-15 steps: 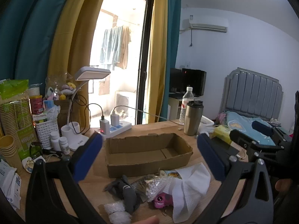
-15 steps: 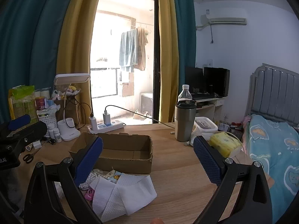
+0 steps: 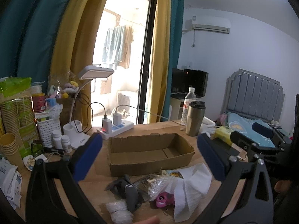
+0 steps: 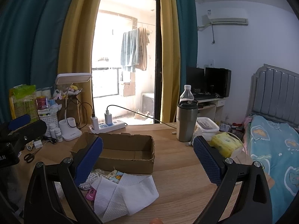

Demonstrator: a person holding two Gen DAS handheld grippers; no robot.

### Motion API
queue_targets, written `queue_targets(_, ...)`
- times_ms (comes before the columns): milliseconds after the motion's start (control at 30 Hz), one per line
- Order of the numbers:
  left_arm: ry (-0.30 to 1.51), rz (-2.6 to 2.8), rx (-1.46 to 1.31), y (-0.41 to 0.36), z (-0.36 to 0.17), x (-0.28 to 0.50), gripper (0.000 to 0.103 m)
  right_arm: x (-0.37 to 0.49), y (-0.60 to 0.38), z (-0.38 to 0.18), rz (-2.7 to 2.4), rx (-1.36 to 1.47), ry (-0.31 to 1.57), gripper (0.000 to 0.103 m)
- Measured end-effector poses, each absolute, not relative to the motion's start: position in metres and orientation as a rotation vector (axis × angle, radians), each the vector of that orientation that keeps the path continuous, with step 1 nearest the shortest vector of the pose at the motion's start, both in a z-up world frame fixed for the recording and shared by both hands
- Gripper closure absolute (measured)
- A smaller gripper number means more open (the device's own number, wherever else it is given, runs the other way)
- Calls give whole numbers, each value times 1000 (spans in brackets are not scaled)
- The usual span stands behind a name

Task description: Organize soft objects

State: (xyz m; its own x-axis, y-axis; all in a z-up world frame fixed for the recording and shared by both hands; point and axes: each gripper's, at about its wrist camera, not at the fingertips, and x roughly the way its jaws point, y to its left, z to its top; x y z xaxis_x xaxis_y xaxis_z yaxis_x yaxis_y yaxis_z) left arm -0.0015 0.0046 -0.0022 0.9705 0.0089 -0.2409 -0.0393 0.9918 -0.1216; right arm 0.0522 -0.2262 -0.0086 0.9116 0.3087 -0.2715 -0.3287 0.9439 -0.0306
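An open cardboard box (image 3: 149,154) (image 4: 119,155) sits on the wooden table, empty. In front of it lies a pile of soft things: a white paper towel (image 3: 190,186) (image 4: 123,194), a bag of white beads (image 3: 158,185) (image 4: 93,177), a pink toy (image 3: 164,199) (image 4: 91,194), a grey sock (image 3: 130,194) and white bubble wrap (image 3: 118,211). My left gripper (image 3: 149,160) is open and empty, held above the pile. My right gripper (image 4: 147,160) is open and empty, right of the box. The right gripper also shows at the right of the left wrist view (image 3: 261,140).
A steel tumbler (image 4: 186,121), water bottle (image 4: 186,93), yellow tissue pack (image 4: 225,144) and plastic tub (image 4: 207,126) stand at the back right. A desk lamp (image 3: 93,74), power strip (image 3: 115,127), pill bottles (image 3: 61,141), paper cups (image 3: 9,143) and scissors (image 4: 29,156) crowd the left. A bed (image 4: 276,149) is to the right.
Both grippers stay open. The views have shifted only slightly; nothing on the table has moved.
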Motion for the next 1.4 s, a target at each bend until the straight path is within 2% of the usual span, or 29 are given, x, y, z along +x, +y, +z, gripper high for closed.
queue_targets(1400, 252, 16, -140, 4, -1, -5, 1, 50, -221, -10, 333, -76, 272, 4)
